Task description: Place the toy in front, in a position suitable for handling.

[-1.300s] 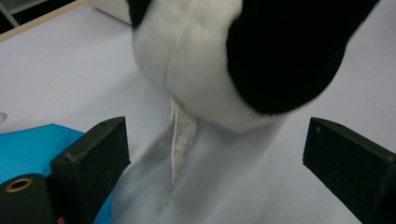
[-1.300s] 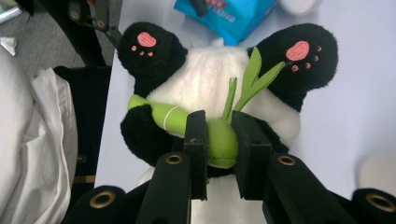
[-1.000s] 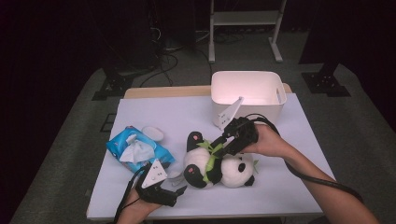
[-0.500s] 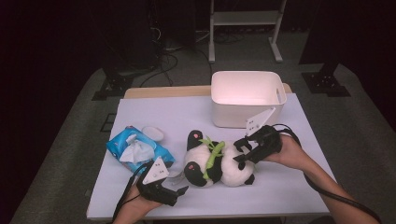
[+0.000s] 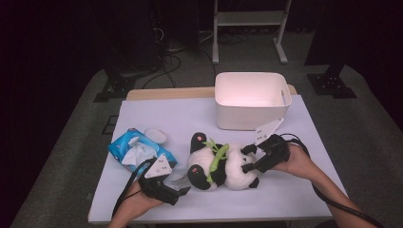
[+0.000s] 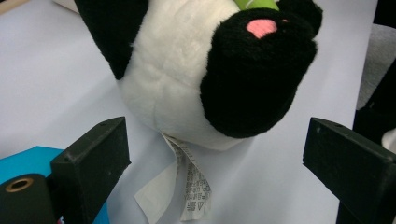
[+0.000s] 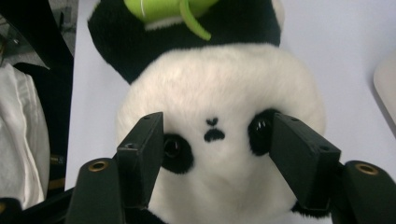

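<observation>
At the near edge of the white table [image 5: 304, 190], the left gripper [image 5: 177, 194] is held with its jaws spread wide and nothing between them, pointed at the foot end of the plush panda [image 5: 221, 164], whose sewn label [image 6: 189, 184] lies flat on the tabletop. The panda is laid on its back mid-table, and its head is straddled by the right gripper [image 5: 248, 167], whose jaws have just been opening and stand at either side of the face; whether the pads press on the fur cannot be told. Farther back, a blue wipes pack [image 5: 135, 149] is seen at the left and a white bin [image 5: 249, 99] behind the panda.

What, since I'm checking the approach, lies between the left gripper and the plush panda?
The panda's white care tag, lying on the table, seen in the left gripper view.
</observation>
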{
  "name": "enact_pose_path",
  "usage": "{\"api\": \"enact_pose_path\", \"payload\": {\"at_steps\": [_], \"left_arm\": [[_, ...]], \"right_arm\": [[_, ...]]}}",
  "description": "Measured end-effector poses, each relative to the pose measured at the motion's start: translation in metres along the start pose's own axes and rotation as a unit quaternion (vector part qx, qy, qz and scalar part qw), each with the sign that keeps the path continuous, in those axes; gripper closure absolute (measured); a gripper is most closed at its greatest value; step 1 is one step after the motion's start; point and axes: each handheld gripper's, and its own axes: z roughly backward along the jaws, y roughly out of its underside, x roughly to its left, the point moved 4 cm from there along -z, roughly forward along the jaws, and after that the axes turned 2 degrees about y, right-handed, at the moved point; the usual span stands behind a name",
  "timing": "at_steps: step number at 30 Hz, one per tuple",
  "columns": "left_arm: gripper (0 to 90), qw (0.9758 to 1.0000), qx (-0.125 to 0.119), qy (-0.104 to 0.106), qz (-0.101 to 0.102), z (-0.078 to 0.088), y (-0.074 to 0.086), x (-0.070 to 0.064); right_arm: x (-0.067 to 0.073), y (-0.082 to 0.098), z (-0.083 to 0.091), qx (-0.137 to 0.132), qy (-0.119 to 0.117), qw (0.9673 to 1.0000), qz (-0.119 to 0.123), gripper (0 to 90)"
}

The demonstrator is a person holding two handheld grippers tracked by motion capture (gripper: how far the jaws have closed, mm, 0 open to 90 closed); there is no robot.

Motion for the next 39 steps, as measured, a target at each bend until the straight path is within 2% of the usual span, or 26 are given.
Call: {"api": "enact_pose_path", "payload": {"at_steps": [3,5,14,17,20,25,31,33,39], "left_arm": [[6.1,0.9999,0.005,0.008,-0.009,0.002,-0.003,0.002],[6.1,0.9998,0.008,0.011,-0.016,0.004,-0.005,0.003],[6.2,0.9989,0.015,0.019,-0.039,0.017,-0.015,0.013],[9.4,0.9979,0.019,0.019,-0.059,0.022,-0.016,0.016],[9.4,0.9975,0.024,0.022,-0.063,0.024,-0.017,0.018],[12.7,0.9961,0.031,0.040,-0.072,0.027,-0.016,0.023],[13.1,0.9955,0.045,0.031,-0.077,0.038,-0.016,0.041],[17.9,0.9948,0.054,0.029,-0.082,0.043,-0.015,0.048],[22.2,0.9926,0.077,0.017,-0.093,0.054,-0.011,0.067]], "right_arm": [[0.000,0.003,-0.003,0.009,0.013,0.9999,0.004,33.0],[0.001,0.004,-0.002,0.001,0.013,0.9999,0.002,33.2],[0.002,0.005,-0.002,0.001,0.013,0.9999,0.009,33.4],[0.003,0.005,-0.002,-0.001,0.014,0.9999,0.009,33.4],[0.004,0.005,-0.001,0.001,0.014,0.9999,0.010,33.4],[0.005,0.004,-0.001,0.002,0.015,0.9998,0.012,33.4],[0.006,0.004,-0.001,0.004,0.016,0.9997,0.017,33.1],[0.006,0.004,-0.001,0.003,0.015,0.9997,0.017,32.8],[0.006,0.004,-0.002,0.002,0.015,0.9998,0.015,31.3]]}}
